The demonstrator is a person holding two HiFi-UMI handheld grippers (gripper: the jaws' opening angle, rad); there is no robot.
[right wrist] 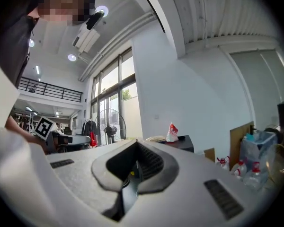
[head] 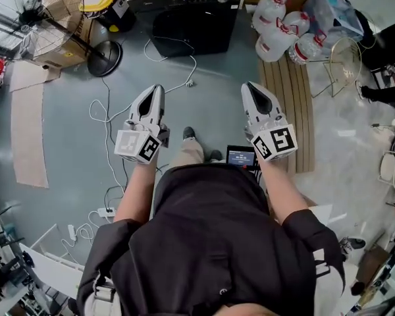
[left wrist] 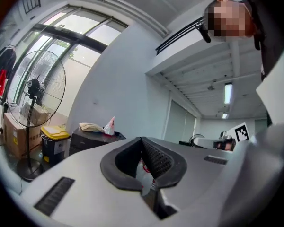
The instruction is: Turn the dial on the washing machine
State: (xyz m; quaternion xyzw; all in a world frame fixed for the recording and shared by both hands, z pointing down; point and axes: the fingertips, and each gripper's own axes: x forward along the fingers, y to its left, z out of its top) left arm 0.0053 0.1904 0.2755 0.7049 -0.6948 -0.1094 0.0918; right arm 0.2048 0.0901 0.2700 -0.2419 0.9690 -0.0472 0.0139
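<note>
Pressed together and empty, the jaws of the left gripper (head: pixel 158 88) and the right gripper (head: pixel 249 85) point level and side by side across a grey floor, each held out in front of a standing person's dark-clad torso (head: pixel 210 242). Straight ahead of them but well apart stands the task's black washing machine (head: pixel 191 18), against the far wall, with loose cables (head: pixel 108 114) trailing over the floor between. A pedestal fan (head: pixel 52 15) stands to its left and a cluster of clear jugs (head: pixel 283 28) to its right. Nothing touches the machine, a scene that fits a walk up to it as well as a step back from it once the dial is set. Any turn would call for one gripper at the control panel, jaws parted round the knob. Seen steeply from above, the dial itself cannot be picked out, and its setting cannot be read; the gripper views show only the machine's dark top.
</note>
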